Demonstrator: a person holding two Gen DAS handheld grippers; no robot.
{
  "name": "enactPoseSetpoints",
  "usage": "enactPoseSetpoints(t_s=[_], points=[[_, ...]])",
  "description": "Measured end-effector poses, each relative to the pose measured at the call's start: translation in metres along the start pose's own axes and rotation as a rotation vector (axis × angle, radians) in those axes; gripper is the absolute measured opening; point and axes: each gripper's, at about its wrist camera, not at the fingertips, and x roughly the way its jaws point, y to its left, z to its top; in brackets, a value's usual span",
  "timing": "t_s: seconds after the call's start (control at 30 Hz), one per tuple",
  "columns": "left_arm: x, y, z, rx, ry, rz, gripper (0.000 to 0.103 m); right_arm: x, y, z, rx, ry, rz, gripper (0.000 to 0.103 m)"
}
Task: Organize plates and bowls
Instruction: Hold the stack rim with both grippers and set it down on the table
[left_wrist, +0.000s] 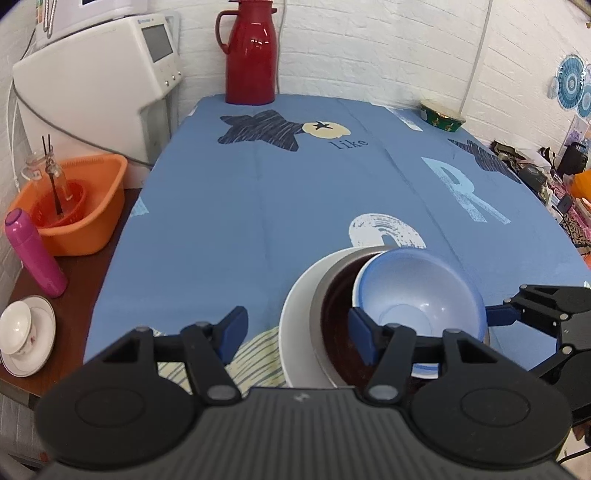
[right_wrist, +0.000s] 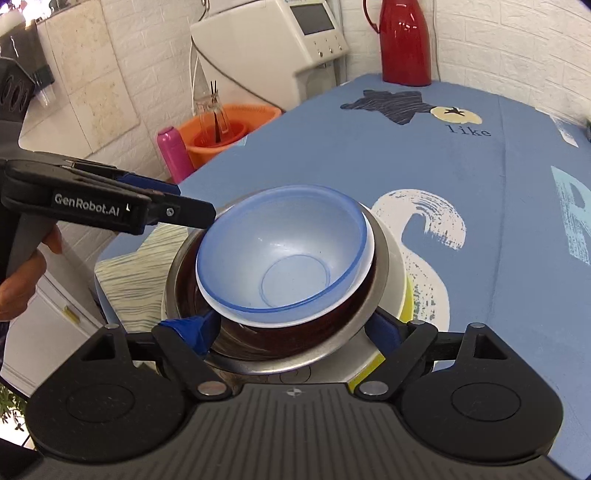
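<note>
Right gripper (right_wrist: 291, 328) fingers spread around nested bowls (right_wrist: 280, 258), base hidden, left gripper (left_wrist: 295, 332) fingers spread

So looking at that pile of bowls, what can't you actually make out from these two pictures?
- Left wrist view: the near side of the bowl stack is hidden behind the left hand-held gripper.
- Right wrist view: the yellow dish at the bottom shows only a sliver; the white bowl covers it.
- Both views: how many bowls nest under the blue bowl cannot be counted.
- Left wrist view: the right hand-held gripper is cut by the edge.
</note>
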Motion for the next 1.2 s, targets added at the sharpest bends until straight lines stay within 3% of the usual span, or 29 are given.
enactPoseSetpoints(t_s=[0.47,0.83,1.0,1.2], points=[[-0.003,-0.001,0.005,-0.018,-0.02,-0.004,0.06,-0.002,-0.004,0.001,-0.002,0.019,0.074,0.074],[0.007,-0.012,0.012,0.001,-0.01,-0.027,0.06,-0.004,-0.006,0.0,-0.005,0.015,0.056,0.074],[0.015,-0.021,0.011,0.056,-0.01,0.033,0.06,-0.017,0.0,-0.001,-0.034,-0.027,0.016,0.075],[0.017,-0.019,0.013,0.04,0.002,0.039,0.06,-0.032,-0.003,-0.005,-0.001,-0.069,0.023,0.075]])
